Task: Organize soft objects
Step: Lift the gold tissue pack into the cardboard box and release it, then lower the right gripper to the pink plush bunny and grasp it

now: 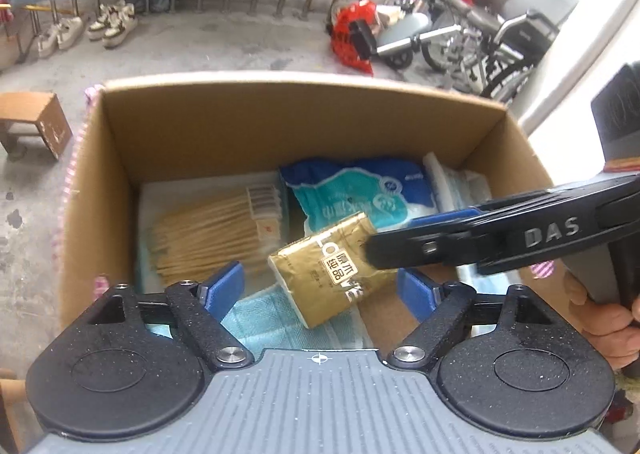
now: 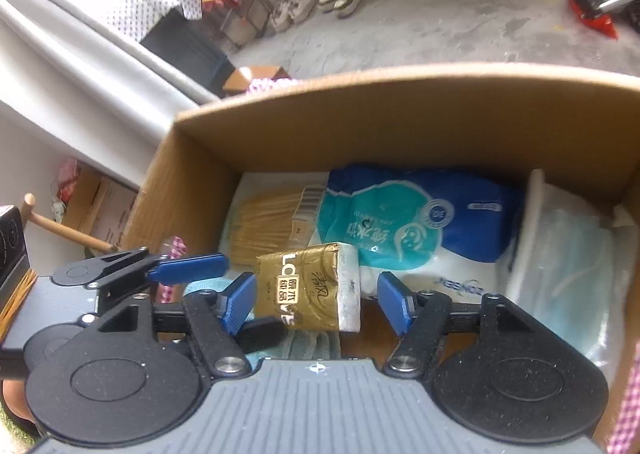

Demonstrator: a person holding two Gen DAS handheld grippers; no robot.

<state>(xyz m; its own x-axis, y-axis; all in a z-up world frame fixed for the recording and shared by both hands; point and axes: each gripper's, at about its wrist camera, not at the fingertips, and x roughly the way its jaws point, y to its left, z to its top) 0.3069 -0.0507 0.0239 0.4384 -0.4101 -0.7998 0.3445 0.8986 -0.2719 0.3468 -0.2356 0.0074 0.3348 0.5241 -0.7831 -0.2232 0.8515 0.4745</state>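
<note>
Inside the cardboard box (image 1: 192, 121) — a gold tissue pack (image 1: 328, 274).
Left gripper (image 1: 320, 290) and right gripper (image 2: 316, 306) both released — pads clear of it.

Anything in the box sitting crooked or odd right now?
Yes: the gold tissue pack sits tilted between both open grippers, left gripper and right gripper, over the teal towel in the cardboard box. The blue wipes pack and the other packs lie flat.
</note>
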